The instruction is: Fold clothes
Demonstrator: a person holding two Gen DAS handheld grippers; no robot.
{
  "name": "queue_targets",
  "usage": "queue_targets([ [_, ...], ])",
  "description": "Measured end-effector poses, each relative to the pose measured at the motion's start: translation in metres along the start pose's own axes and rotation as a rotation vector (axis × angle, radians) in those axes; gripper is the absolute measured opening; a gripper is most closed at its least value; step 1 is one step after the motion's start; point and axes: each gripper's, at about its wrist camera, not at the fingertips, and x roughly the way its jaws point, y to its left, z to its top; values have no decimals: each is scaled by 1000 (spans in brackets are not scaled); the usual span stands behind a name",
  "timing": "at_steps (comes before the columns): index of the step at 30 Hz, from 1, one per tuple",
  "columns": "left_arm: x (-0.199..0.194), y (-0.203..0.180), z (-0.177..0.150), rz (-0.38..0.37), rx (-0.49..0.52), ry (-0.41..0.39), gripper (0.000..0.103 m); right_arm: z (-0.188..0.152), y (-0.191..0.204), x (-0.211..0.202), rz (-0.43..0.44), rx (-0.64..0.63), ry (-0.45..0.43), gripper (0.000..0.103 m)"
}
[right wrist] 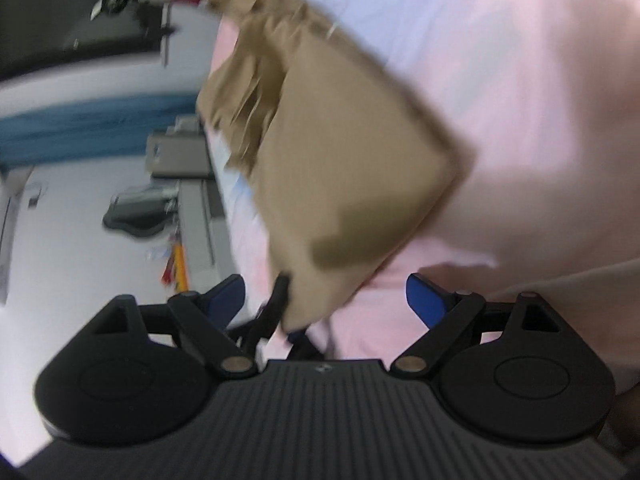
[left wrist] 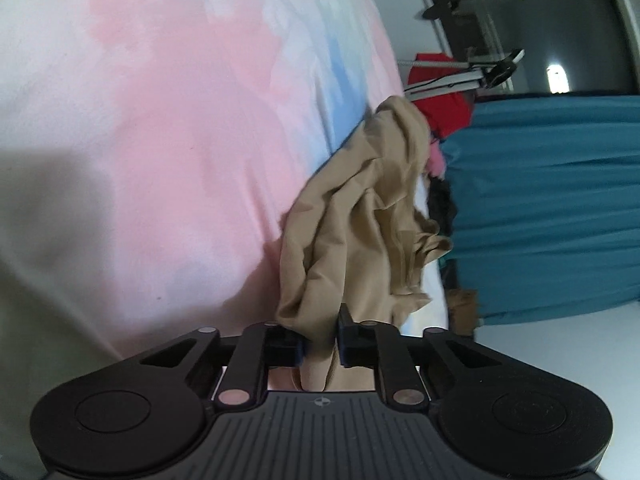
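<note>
A crumpled tan garment (left wrist: 360, 220) lies on a bed sheet (left wrist: 160, 120) printed in pink, white and blue. My left gripper (left wrist: 320, 336) is shut on the near end of the garment, and the cloth is bunched between its pads. In the right wrist view, which is blurred, the tan garment (right wrist: 352, 168) hangs as a flat folded panel over the pink sheet (right wrist: 520, 80). My right gripper (right wrist: 326, 295) stands open just below the panel's lower corner and holds nothing. The left gripper's black finger (right wrist: 276, 308) pinches that corner.
Off the bed's edge hang a teal cloth (left wrist: 552, 200) and a red garment (left wrist: 444, 100), with a tripod (left wrist: 460, 76) before a dark doorway (left wrist: 540, 32). Grey boxes (right wrist: 176, 156) and small clutter lie on the pale floor beside the bed.
</note>
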Motion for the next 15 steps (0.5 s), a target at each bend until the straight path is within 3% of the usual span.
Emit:
queue_targets([
  [1,-1,-1,0,-7,4,-2,10,2,-3,-1,-12,12,-26,76],
  [3,-1,-1,0,-5,4,1,10,3,-9,-5,-19,33,-85,74],
  [6,0,3,0,11,-13,10,11,4,-13,-8,-23,41,-148,59],
  [8,3,5,0,27,-24,21,15,5,-12,-9,-46,23,-175,35],
  [11,10,6,-1,36,-29,57,21,6,-10,-10,-62,-9,-202,23],
  [15,16,6,-3,11,-31,102,22,9,-8,-18,11,-37,-238,15],
])
